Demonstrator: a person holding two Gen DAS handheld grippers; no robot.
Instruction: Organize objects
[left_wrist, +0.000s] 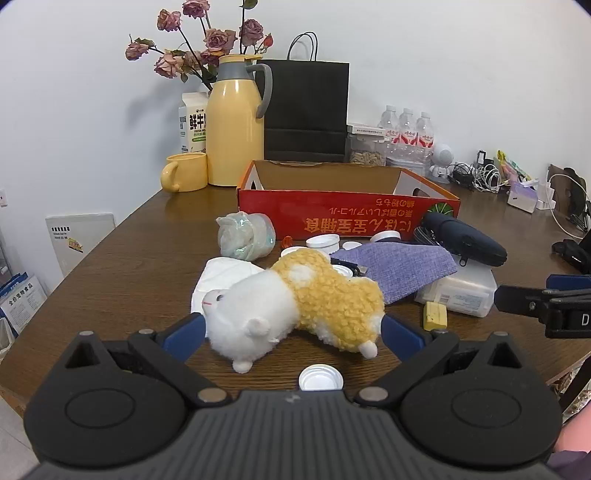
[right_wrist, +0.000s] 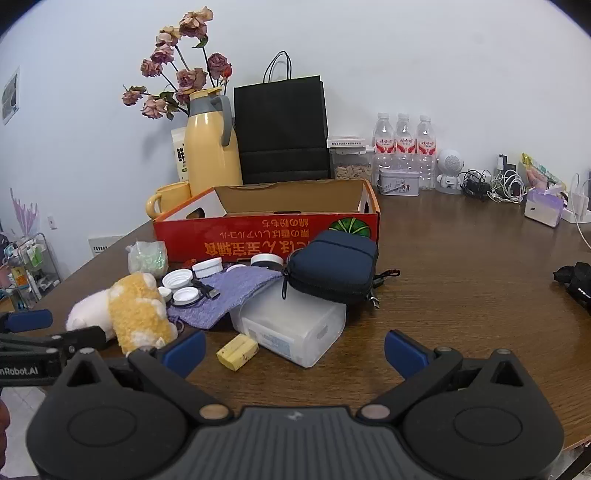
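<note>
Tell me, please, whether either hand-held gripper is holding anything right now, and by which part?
Nothing is held. The left hand-held gripper stands open around the plush toy without clamping it, and the right hand-held gripper is open over bare table.

White-and-yellow plush toy (left_wrist: 295, 301) at centre on a dark brown wood-grain tabletop (left_wrist: 147, 236); red cardboard box (left_wrist: 343, 210) with orange lettering behind; purple woven cloth (left_wrist: 399, 267) and navy pouch (right_wrist: 332, 271) right; yellow jug (left_wrist: 234, 122) upper left
</note>
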